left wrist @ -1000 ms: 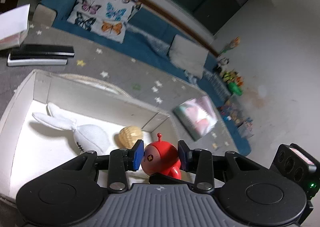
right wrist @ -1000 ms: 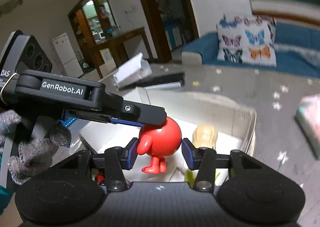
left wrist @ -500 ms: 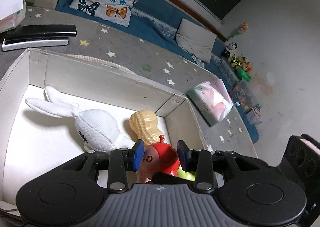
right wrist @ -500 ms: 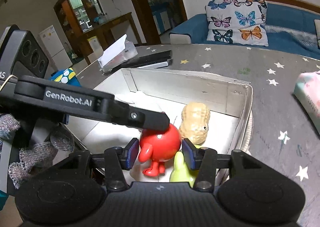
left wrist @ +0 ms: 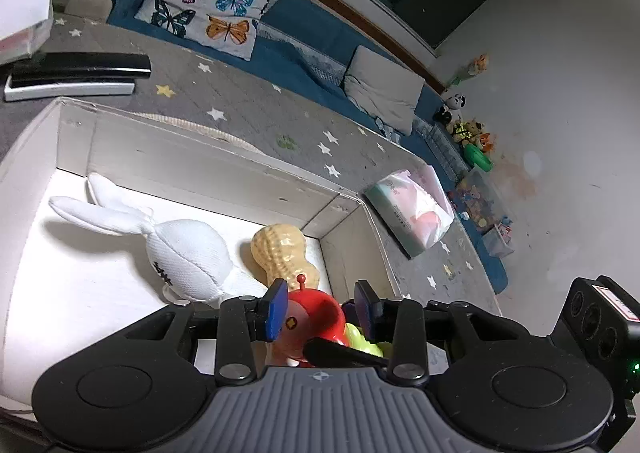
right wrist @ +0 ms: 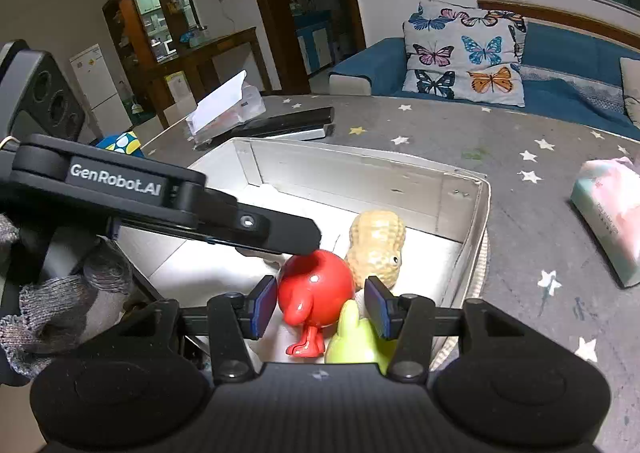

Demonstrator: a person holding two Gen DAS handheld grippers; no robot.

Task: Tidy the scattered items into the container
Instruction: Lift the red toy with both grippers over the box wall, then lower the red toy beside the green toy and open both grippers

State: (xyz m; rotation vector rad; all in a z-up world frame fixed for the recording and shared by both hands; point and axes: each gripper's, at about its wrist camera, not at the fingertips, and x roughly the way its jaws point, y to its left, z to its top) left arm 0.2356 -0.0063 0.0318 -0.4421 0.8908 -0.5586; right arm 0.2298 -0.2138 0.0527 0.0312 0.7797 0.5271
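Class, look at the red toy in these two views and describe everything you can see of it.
The red toy is a glossy, hard-looking ball figure with thin legs, flat feet, a stubby arm and a knobbed antenna on top. It stands upright in the white box, between the peanut toy and a green toy. It sits between the pads of both the left tool and the right tool; whether any pad presses on it cannot be told.

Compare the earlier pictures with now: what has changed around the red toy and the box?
The red toy, between the jaws of the left gripper and right gripper, came down from above the box into its near corner, beside the peanut toy and green toy. No release is visible. The white rabbit and peanut toy stayed put.
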